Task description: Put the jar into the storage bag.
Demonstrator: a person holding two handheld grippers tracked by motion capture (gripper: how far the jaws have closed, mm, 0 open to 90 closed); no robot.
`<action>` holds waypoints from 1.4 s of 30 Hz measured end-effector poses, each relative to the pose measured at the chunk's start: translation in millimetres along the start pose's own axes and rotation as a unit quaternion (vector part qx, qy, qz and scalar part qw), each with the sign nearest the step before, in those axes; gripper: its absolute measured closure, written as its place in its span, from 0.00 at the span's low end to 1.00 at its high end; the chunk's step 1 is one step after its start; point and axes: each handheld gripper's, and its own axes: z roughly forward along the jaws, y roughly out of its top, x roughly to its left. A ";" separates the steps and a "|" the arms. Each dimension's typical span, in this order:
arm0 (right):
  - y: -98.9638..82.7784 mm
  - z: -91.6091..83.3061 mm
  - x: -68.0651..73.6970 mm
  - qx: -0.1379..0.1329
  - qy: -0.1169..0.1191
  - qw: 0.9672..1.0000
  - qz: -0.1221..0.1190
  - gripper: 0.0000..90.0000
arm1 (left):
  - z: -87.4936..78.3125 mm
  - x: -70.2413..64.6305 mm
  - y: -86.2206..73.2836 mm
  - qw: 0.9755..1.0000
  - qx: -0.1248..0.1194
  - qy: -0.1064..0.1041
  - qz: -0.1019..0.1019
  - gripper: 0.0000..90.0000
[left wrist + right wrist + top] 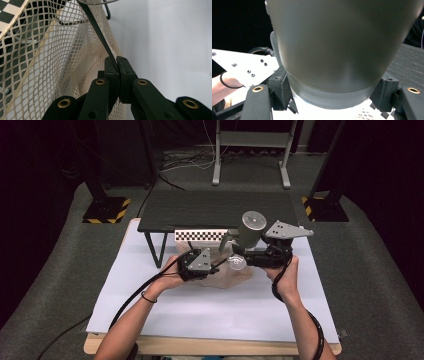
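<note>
A beige mesh bag (227,276) lies on the white sheet, and its netting (50,57) hangs wide in the left gripper view. My left gripper (217,265) (117,72) is shut on the bag's thin black edge strap (100,35). My right gripper (244,254) (332,95) holds a grey mug-like vessel (251,227) (342,42) with a side handle (225,241), tilted above the bag. The jaws clamp its narrow lower band from both sides. A clear rounded piece (236,264) shows at the vessel's low end, just over the bag.
A low black shelf (215,209) on wire legs stands behind the hands, with a checkerboard strip (200,235) at its front. The white sheet (210,307) covers the tabletop. Metal stand legs (250,155) and yellow-black striped bases (106,210) are farther back.
</note>
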 end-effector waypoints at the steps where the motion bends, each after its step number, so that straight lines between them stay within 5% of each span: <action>1: 1.7 0.9 0.5 0.001 0.000 1.000 0.000 0.33 | 0.1 -0.2 -0.1 1.000 0.000 0.000 -0.001 0.97; 23: 23.5 35.2 0.7 0.006 0.000 1.000 -0.005 0.33 | 0.2 -1.3 0.6 1.000 -0.001 0.002 0.006 0.96; 42: 4.0 69.4 -1.2 0.047 -0.018 0.999 0.005 0.33 | -4.0 -3.1 2.4 1.000 -0.005 0.002 0.009 0.97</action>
